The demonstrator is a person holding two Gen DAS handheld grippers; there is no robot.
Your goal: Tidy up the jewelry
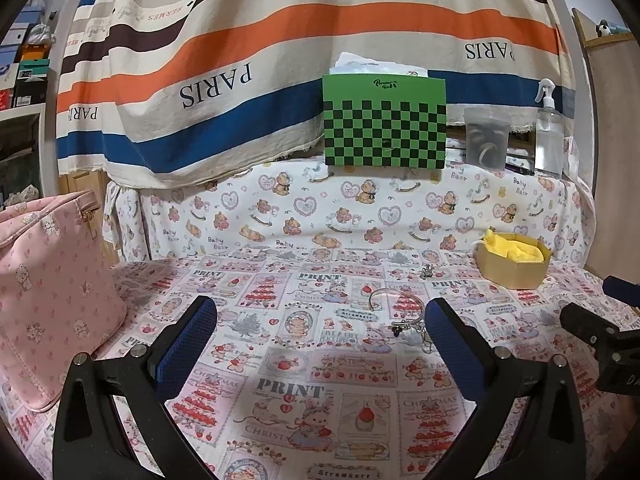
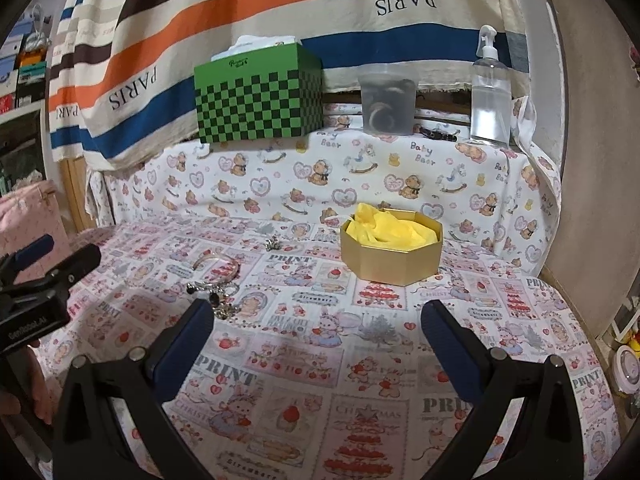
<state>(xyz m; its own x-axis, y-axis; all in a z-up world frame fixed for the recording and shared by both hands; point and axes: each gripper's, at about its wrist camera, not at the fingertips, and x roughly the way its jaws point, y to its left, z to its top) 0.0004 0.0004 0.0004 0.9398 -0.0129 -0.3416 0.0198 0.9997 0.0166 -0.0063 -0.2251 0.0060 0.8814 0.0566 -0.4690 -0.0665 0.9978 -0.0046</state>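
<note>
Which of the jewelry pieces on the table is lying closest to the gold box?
The small silver charm, lying alone on the cloth left of the gold box. The open bangle and the charm bracelet lie farther left, nearer the tools.

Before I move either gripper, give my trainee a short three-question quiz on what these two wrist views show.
1. True or false: the gold box with yellow tissue already holds the bangle.
2. Multiple choice: the charm bracelet lies nearest which finger in the right wrist view? A) the right gripper's left finger B) its right finger C) neither, it is in the box
3. Fill in: both the left gripper and the right gripper are ____ and hold nothing.

Key: 1 false, the bangle lies on the printed cloth; 2 A; 3 open.
</note>
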